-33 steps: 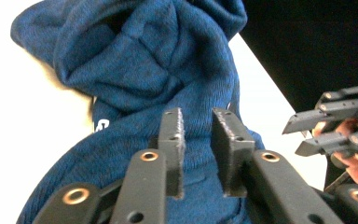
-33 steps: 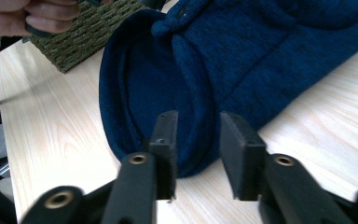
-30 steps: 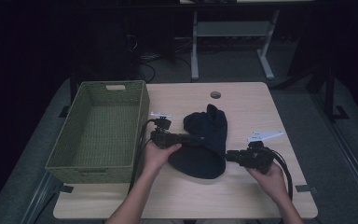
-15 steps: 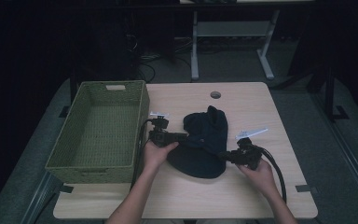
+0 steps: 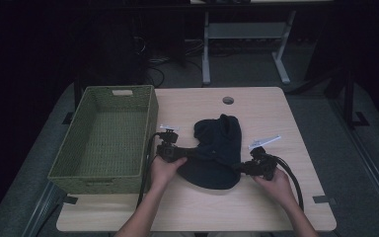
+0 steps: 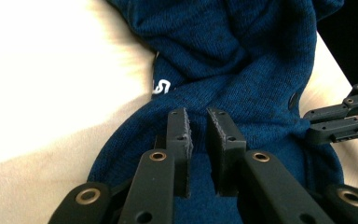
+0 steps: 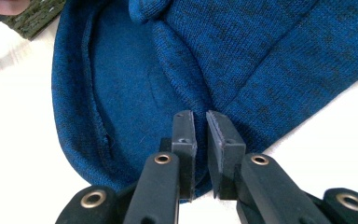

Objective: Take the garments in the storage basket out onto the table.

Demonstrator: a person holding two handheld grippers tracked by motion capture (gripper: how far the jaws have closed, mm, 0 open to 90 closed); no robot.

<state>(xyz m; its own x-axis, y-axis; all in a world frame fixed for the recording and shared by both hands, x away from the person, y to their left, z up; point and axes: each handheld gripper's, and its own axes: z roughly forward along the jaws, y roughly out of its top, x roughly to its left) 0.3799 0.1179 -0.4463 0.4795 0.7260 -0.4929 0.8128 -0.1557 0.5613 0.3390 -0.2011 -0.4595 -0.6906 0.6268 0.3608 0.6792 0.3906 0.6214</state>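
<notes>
Jaws closing on sweater (image 5: 216,153), right gripper (image 5: 250,168) lower

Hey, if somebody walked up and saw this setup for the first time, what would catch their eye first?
Probably the dark blue knit garment bunched in the middle of the wooden table, with the left gripper pinching its left edge and the right gripper pinching its lower right edge. Next, the big green woven basket standing empty at the table's left side.
</notes>
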